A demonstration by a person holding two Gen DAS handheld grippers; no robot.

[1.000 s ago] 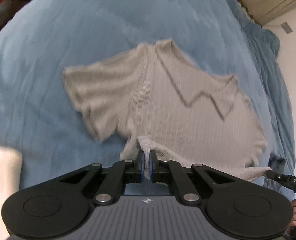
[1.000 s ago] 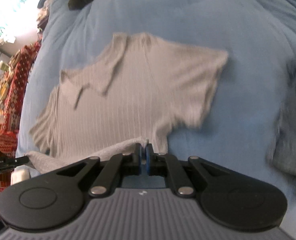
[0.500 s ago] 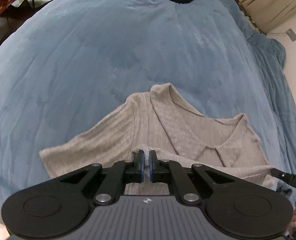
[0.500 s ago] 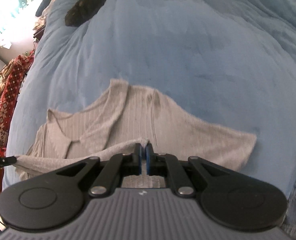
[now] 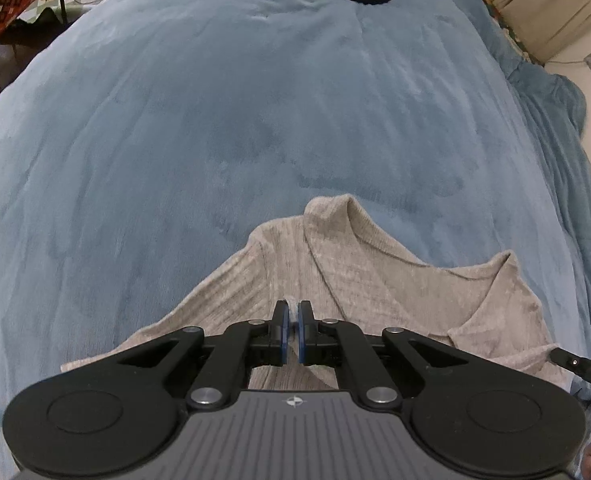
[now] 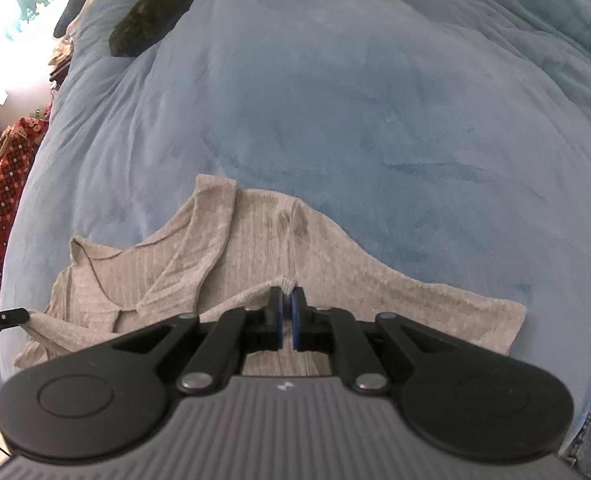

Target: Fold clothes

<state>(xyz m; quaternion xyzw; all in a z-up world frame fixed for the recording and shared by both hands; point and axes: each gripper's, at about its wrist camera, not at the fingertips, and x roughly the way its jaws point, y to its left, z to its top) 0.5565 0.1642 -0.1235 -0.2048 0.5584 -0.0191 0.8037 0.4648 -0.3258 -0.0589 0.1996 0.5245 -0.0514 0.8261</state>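
On blue plush blanket (image 5: 223, 128), both grippers, left (image 5: 294, 320) & right (image 6: 286, 306), pinch beige ribbed knit top's (image 5: 375, 280) hem; lay it square w/ collar, edges even.

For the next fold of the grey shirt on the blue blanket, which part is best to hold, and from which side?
Probably the hem edge, which both grippers already pinch: left gripper and right gripper are shut on the shirt. Come from the near side, over the blanket: the collar lies flat at the far end, and the hem is the only raised, loose edge.
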